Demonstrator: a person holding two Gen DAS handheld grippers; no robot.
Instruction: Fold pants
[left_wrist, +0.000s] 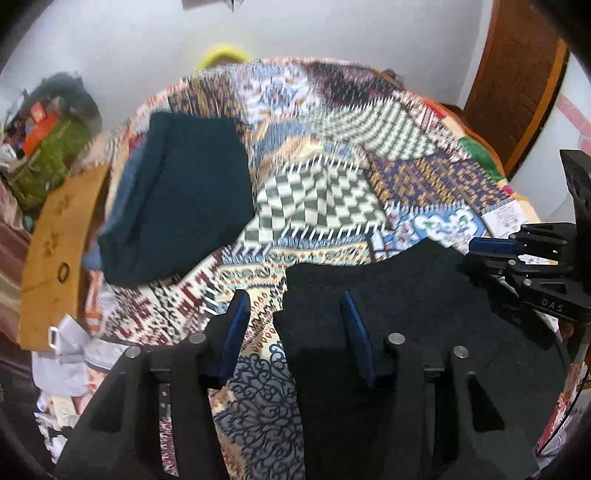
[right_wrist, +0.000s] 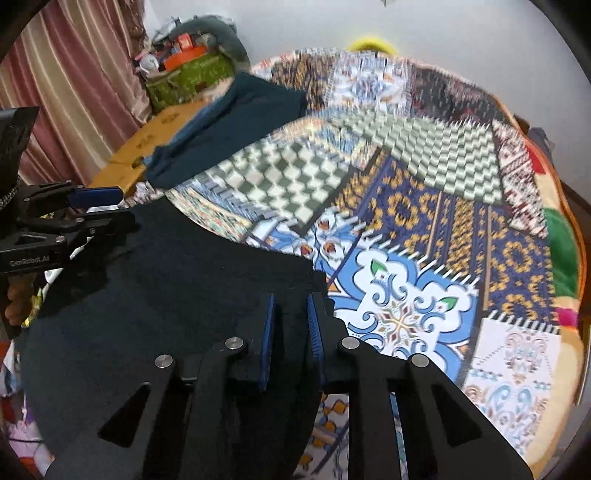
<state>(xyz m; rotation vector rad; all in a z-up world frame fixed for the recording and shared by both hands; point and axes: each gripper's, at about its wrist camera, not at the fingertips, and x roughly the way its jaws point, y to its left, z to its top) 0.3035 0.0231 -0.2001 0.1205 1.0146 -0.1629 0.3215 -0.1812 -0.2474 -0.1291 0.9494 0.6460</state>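
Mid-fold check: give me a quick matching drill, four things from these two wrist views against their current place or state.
Things:
1. left gripper
2. right gripper
3. folded dark teal garment
4. black fabric pants

States:
A. lies near the bed's far left edge, touched by neither gripper
B. narrow jaws, black cloth between the blue pads
C. spread on the colourful patchwork bedspread, nearest both cameras
D. jaws wide apart, over the black cloth's left edge

Pairs: 1-D, 2-B, 3-A, 4-C

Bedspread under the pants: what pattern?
A multicoloured patchwork print on the bedspread: green-and-white checks, navy-and-gold motifs, blue floral medallions. It shows best in the right wrist view.
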